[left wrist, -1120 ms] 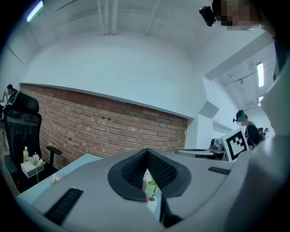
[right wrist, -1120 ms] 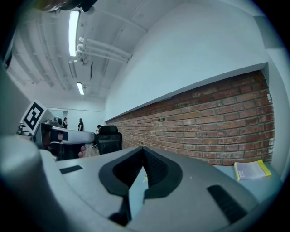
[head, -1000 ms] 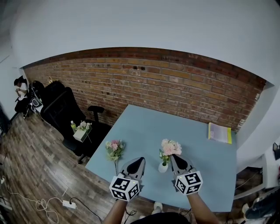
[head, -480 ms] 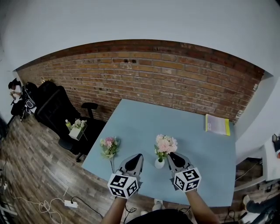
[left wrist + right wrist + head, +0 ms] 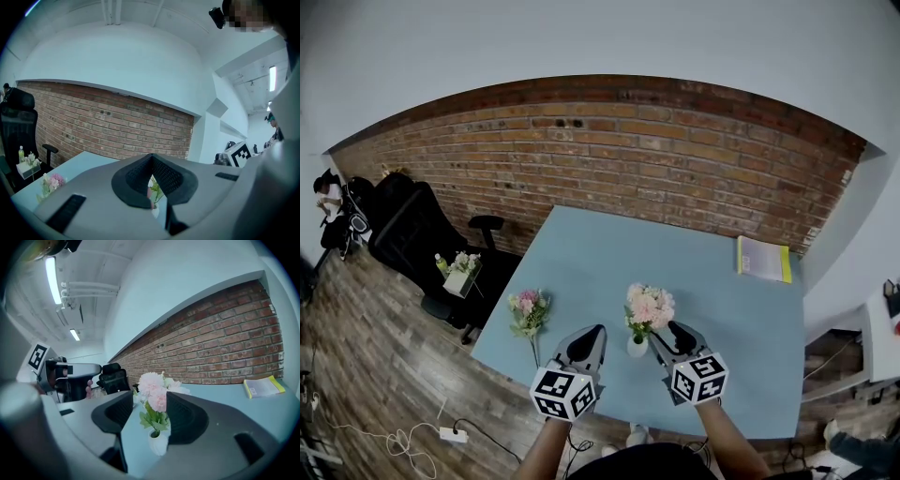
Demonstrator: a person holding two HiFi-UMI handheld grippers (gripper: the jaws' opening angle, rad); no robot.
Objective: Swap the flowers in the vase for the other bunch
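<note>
We see one vase (image 5: 637, 346) on the bench (image 5: 609, 253) holding one pink bunch (image 5: 645, 307) | one loose bunch (image 5: 526, 312) apart | left gripper (image 5: 590, 331) closed, empty | right gripper (image 5: 672, 329) just opening, vase framed between, untouched

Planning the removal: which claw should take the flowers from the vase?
Likely right. The right claw has just been opening its jaws, with the pink flowers in the white vase between them, ungripped; the left claw is shut.
</note>
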